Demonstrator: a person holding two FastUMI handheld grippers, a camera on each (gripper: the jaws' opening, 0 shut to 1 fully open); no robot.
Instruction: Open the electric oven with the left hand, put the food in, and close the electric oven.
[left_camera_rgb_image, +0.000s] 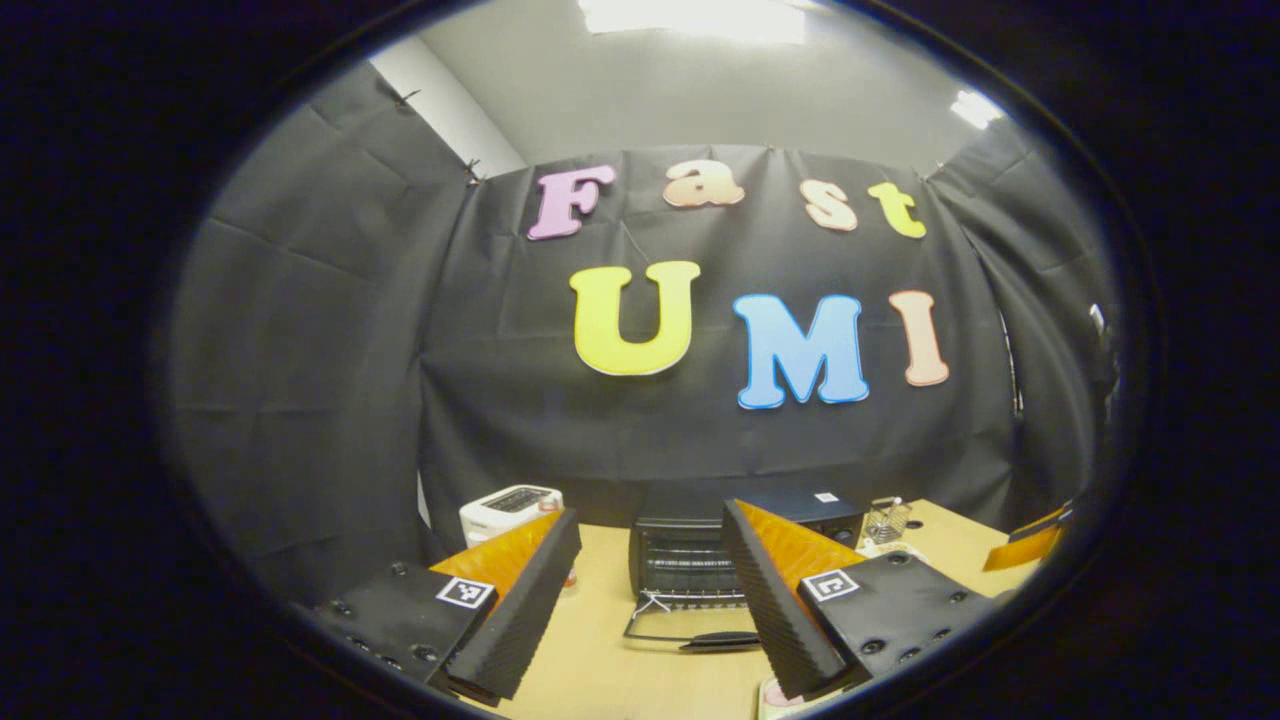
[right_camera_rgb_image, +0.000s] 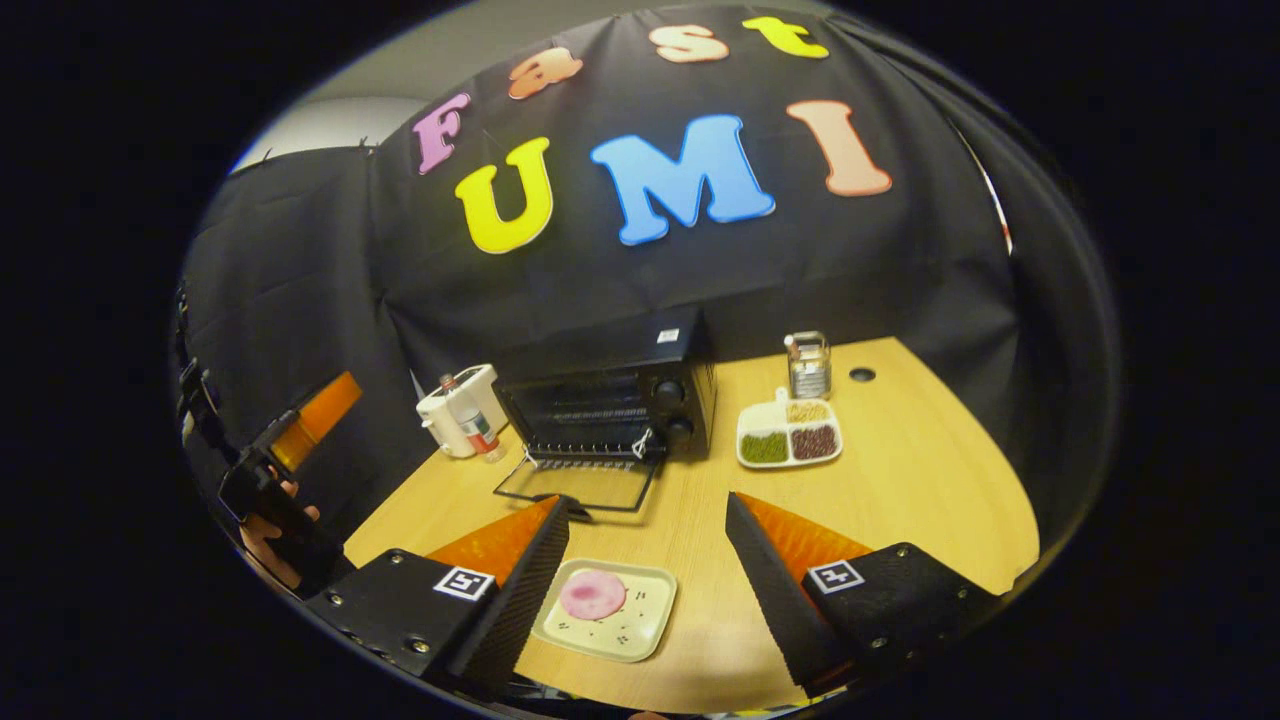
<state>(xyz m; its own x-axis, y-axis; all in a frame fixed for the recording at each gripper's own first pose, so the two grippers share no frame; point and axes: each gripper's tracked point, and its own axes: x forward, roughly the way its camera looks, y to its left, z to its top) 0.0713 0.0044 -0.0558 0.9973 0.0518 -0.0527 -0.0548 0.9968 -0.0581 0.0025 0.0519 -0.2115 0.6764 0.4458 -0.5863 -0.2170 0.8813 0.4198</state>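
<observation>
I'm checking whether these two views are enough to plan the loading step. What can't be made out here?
- Oven interior: too dark and small in both views to tell whether a rack sits inside.
- Plate in the left gripper view: cut off by the bottom edge, behind the gripper's finger.
- Oven knobs: settings too small to read.
- Bottle beside the toaster: contents too small to judge.

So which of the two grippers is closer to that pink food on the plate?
Right. The right gripper hovers open just above the pink food, fingers either side. The left gripper is off to the side by the booth wall.
</observation>
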